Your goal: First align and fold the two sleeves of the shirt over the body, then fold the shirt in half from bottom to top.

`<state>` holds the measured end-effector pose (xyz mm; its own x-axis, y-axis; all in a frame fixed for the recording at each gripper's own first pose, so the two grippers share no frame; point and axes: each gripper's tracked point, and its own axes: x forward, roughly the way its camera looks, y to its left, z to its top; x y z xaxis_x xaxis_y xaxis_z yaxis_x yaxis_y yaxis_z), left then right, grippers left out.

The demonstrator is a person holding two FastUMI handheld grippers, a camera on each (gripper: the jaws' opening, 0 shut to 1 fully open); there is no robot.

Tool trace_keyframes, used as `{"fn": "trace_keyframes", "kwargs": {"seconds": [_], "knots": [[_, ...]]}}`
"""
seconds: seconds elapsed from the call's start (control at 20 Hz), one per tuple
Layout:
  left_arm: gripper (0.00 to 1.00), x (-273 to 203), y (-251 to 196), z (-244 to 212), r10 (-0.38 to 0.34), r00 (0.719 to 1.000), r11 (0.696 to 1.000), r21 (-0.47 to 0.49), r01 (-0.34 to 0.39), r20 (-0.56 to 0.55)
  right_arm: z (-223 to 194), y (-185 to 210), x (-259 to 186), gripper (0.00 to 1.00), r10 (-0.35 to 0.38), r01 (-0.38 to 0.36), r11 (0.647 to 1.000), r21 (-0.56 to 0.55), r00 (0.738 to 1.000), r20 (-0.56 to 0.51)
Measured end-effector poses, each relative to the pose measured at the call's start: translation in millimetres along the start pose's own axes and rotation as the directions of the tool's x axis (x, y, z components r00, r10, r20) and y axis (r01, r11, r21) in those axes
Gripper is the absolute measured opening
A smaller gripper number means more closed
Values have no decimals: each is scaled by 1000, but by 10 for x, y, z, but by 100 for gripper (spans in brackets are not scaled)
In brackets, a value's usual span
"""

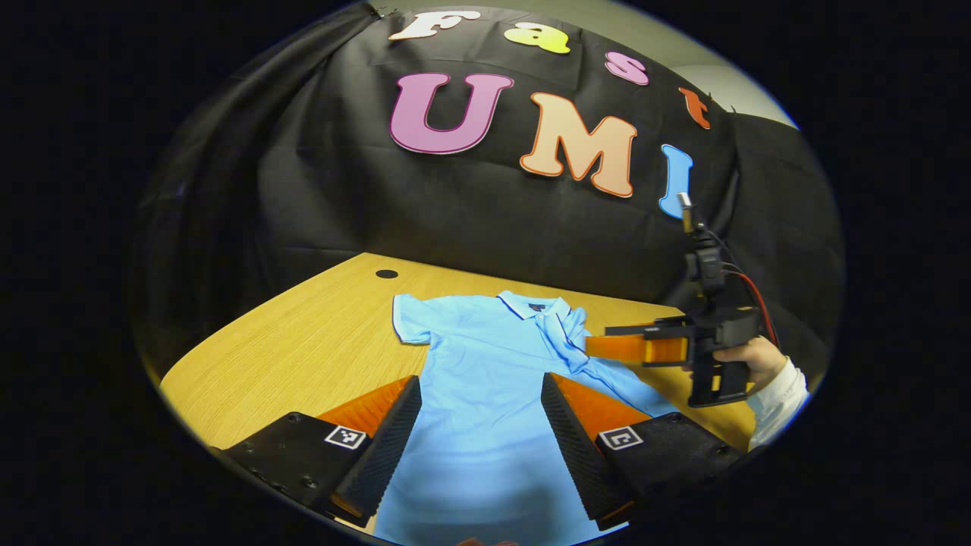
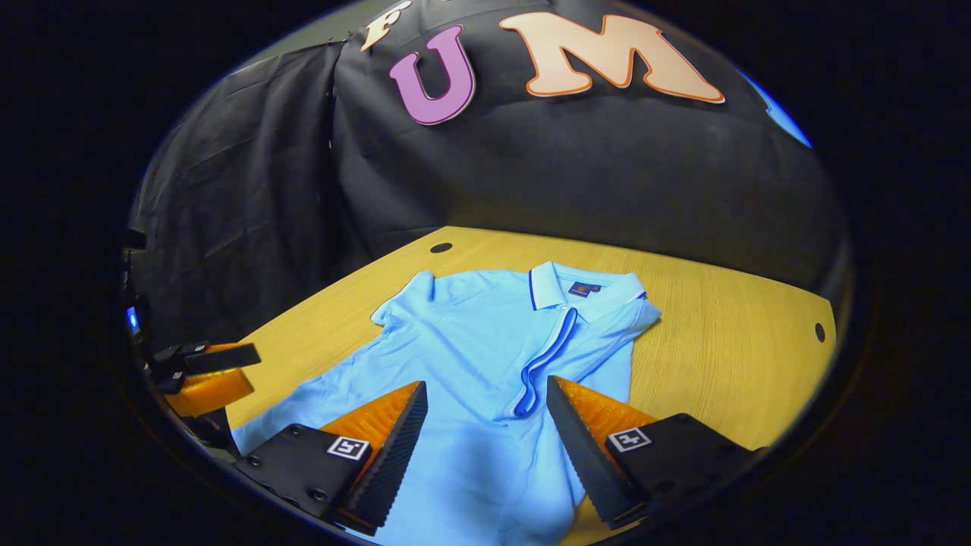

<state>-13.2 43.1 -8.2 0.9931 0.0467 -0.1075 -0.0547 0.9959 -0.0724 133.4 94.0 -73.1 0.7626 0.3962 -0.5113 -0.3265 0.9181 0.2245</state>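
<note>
We're looking at a light blue shirt lying flat, front up, on the wooden table, collar toward the black wall, dark trim running along collar and placket; one sleeve is folded in over the body, the other sleeve still lies spread out on the wood. The left gripper hangs above the lower body with its jaws wide apart, and the right gripper hovers open too, over the placket, with nothing between its fingers.
</note>
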Motion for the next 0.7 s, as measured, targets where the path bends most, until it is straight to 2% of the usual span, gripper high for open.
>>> {"fn": "trace_keyframes", "kwargs": {"seconds": [0.05,0.1,0.15,0.25,0.55,0.7], "knots": [[95,28,49,-7,11,1000,1000,-2,-11,0,-26,-12,-116,95,-5,5,1000,-16,1000,14],[95,76,115,-16,25,1000,1000,-6,-25,-17,-47,-15,-229,98,-7,8,1000,-26,1000,29],[95,112,147,-38,30,999,1000,-4,-30,-38,-93,-8,-323,95,-7,8,1000,-30,999,43],[95,252,209,11,36,997,999,11,-35,-61,-168,-3,-513,98,-7,9,1000,-27,998,67],[95,939,429,166,27,991,999,28,-23,-131,-434,-214,-1000,98,-41,40,999,9,992,116],[94,1310,590,237,56,984,998,34,-51,-169,-566,-344,-1190,98,-80,81,997,-1,988,134]]}}
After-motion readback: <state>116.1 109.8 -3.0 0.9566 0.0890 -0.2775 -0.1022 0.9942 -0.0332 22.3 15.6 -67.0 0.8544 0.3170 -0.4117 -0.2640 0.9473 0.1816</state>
